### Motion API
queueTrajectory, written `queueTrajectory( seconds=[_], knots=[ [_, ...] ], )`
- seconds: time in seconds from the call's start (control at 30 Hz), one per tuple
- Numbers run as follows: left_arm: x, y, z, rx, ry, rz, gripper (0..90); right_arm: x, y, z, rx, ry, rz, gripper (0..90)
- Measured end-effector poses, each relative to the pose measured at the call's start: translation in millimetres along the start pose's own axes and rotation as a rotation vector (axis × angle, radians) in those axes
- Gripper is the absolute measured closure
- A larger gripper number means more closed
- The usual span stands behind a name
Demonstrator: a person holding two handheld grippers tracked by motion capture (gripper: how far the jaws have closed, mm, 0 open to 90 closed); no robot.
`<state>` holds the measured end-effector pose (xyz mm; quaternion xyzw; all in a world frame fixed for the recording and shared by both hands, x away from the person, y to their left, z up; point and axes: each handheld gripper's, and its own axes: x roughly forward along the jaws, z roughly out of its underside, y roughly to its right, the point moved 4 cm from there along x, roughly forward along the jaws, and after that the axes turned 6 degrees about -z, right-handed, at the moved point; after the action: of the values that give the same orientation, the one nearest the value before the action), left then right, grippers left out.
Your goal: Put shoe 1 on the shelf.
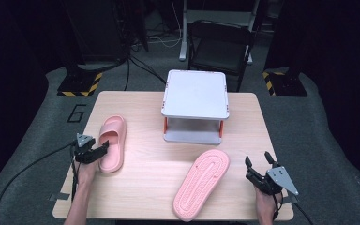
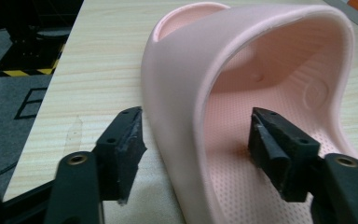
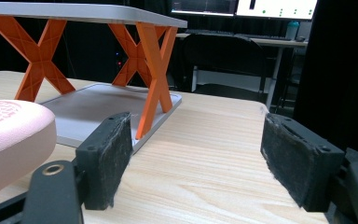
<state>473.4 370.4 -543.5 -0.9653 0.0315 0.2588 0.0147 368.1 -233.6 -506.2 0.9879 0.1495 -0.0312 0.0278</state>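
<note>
high view: pale wooden table (image 1: pixel 145 187), dark room

black chair (image 1: pixel 221 49), monitors (image 3: pixel 242 8), floor cables (image 1: pixel 140 63)

There were two pink foam slide slippers (image 1: pixel 112 143) (image 1: pixel 201 184), one grey two-tier rack with orange legs (image 1: pixel 195 106), and one light wooden table (image 1: pixel 140 187).

Left gripper (image 1: pixel 104 148): jaws apart, straddling something, at the left edge.
Right gripper (image 1: pixel 258 162): jaws spread wide, nothing between.
Forearms: enter from below.
</note>
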Motion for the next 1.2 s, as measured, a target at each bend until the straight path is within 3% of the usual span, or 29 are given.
queueTrajectory(
  seconds=[0.03, 0.13, 0.17, 0.23, 0.27, 0.47, 0.63, 0.7, 0.73, 0.77, 0.9, 1.07, 1.2],
  knots=[
    [0.1, -0.1, -0.1, -0.002, 0.004, -0.001, 37.3, 0.0, 0.0, 0.0, 0.000, 0.000, 0.000, 24.4],
    [-0.7, 0.0, -3.3, 0.018, 0.027, -0.006, 50.1, -1.1, 1.4, -0.1, 0.005, 0.005, 0.004, 24.4],
    [-0.9, 0.0, -3.8, 0.024, 0.034, -0.002, 59.5, -1.5, 2.7, 0.0, 0.008, 0.004, 0.012, 24.4],
    [-0.3, -0.9, -3.3, 0.030, 0.032, -0.012, 61.5, -1.6, 2.9, 0.1, 0.008, 0.003, 0.011, 24.5],
    [0.7, -1.4, -2.8, 0.026, 0.033, -0.013, 67.2, -1.8, 3.1, 0.4, 0.013, 0.001, 0.015, 24.5],
    [3.2, -3.5, -3.6, 0.031, 0.044, -0.024, 73.6, -1.0, 0.9, 0.8, 0.004, -0.004, 0.009, 24.6],
    [2.2, -0.7, -9.5, 0.073, 0.032, -0.045, 78.2, 1.1, -1.1, 1.6, 0.000, -0.008, 0.007, 24.6],
    [0.8, 3.4, -13.7, 0.114, 0.044, -0.053, 79.9, 1.1, -1.8, 1.6, -0.004, -0.008, 0.005, 24.7],
    [-0.7, 6.9, -15.0, 0.150, 0.044, -0.045, 81.8, 0.8, -1.8, 1.5, -0.004, -0.009, 0.006, 24.7],
    [-1.5, 9.4, -15.5, 0.158, 0.052, -0.040, 83.6, 0.6, -1.6, 1.3, -0.005, -0.008, 0.007, 24.7],
    [-9.6, 23.3, -20.2, 0.142, 0.078, 0.018, 83.8, 0.9, -0.8, 1.2, -0.002, -0.007, 0.009, 24.7],
    [-24.9, 47.8, -24.7, 0.151, 0.100, 0.131, 83.7, 1.1, -0.8, 1.1, -0.003, -0.006, 0.014, 24.7],
    [-37.0, 72.5, -28.1, 0.190, 0.116, 0.233, 83.5, 0.6, -0.6, 0.6, 0.001, -0.007, 0.013, 24.7]
  ],
)
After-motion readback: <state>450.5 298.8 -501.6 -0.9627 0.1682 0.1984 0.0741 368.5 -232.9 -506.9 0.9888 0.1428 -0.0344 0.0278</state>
